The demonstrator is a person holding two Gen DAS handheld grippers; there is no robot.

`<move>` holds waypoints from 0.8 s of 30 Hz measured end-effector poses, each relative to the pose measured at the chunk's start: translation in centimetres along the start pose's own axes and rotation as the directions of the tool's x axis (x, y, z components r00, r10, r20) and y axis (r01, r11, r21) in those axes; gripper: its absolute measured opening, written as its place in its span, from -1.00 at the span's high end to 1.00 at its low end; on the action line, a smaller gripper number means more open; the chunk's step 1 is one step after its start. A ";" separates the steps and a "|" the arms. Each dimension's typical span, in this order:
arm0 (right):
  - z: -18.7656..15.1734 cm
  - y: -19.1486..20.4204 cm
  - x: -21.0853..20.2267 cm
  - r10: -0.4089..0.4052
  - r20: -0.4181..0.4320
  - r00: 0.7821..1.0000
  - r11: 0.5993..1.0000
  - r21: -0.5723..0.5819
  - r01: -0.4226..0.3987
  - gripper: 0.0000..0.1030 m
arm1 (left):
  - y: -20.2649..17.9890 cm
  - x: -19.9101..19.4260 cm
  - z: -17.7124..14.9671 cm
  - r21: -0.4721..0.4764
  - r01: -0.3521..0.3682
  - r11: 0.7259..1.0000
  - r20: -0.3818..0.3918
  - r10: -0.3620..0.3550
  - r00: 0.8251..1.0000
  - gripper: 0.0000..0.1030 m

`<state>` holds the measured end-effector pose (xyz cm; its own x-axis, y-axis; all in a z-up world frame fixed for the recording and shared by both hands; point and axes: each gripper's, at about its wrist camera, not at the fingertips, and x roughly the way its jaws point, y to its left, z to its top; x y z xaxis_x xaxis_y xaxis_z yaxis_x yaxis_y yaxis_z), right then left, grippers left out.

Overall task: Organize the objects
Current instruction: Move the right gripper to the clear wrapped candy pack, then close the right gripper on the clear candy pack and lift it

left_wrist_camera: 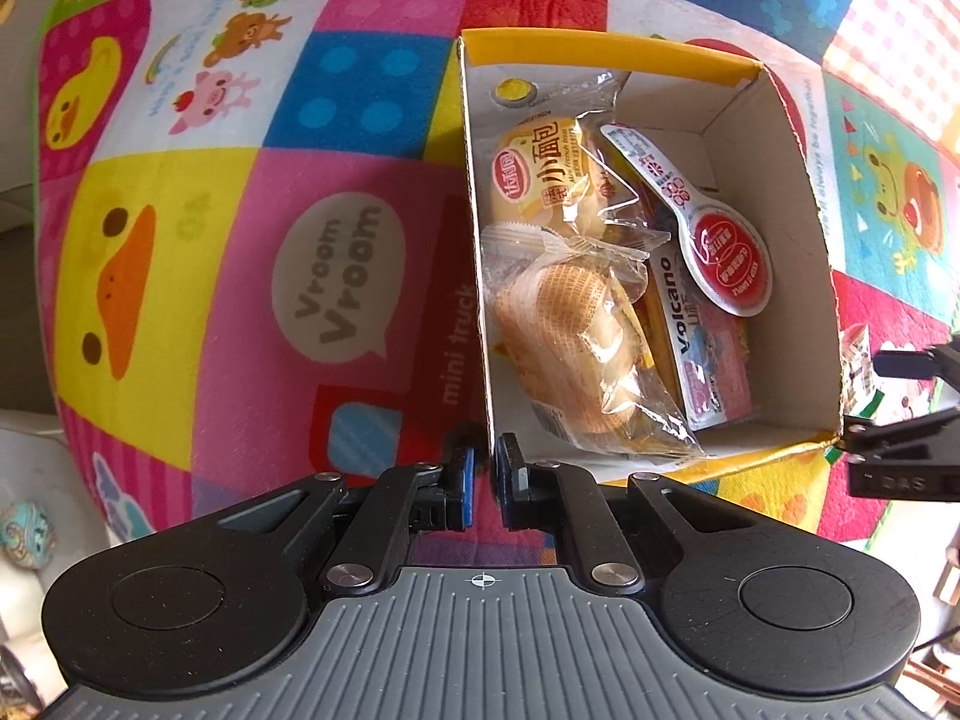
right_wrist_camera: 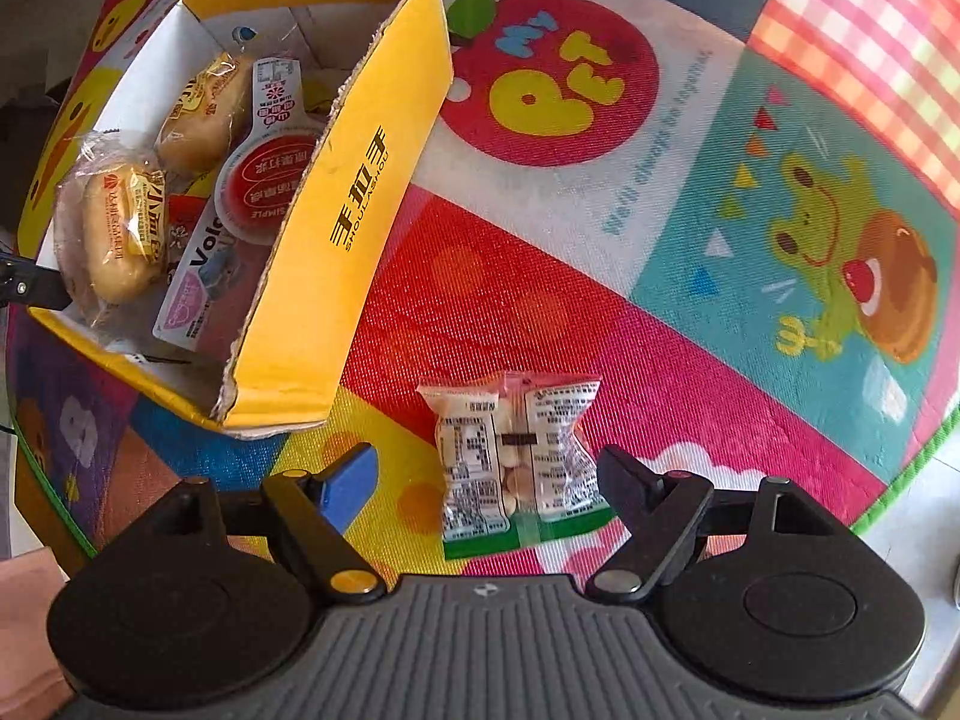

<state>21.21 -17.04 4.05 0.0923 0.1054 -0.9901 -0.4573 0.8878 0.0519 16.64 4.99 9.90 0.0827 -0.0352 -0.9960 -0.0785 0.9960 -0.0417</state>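
Playmat (right_wrist_camera: 510,300) patchwork, floor possibly tile | left gripper (left_wrist_camera: 483,468) closed, empty | right gripper (right_wrist_camera: 489,474) wide, astride snack packet (right_wrist_camera: 516,462)

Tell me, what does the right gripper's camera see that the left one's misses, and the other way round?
Only the right wrist view shows the small clear snack packet lying whole on the mat between the open right gripper, the box's outer yellow side with black lettering, and the red "My Pet" apple print. Only the left wrist view shows the shut left gripper, the duck print and the "Vroom Vroom" bubble. Both show the yellow box holding wrapped buns, a red-lidded cup and a "Volcano" packet.
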 end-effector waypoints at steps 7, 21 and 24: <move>0.0 0.7 1.8 -0.025 -0.030 0.999 0.996 -0.090 0.022 -0.59 | 0.0 -0.4 -0.4 -0.020 -0.005 1.000 0.006 0.005 1.000 0.81; -4.4 -0.2 -7.2 -0.015 0.021 1.000 0.987 0.161 0.011 -0.11 | -0.3 1.1 0.0 0.070 0.020 0.997 -0.019 -0.019 1.000 0.81; -5.5 -0.3 -10.8 -0.004 0.049 0.999 0.975 0.222 -0.007 -0.11 | 0.2 1.1 0.2 0.081 0.044 0.996 -0.003 -0.044 0.999 0.82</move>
<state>15.53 -20.93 13.98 0.1373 0.1239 -0.9828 -0.2499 0.9644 0.0866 16.92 5.19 8.80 0.0828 -0.0794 -0.9934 0.0058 0.9968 -0.0792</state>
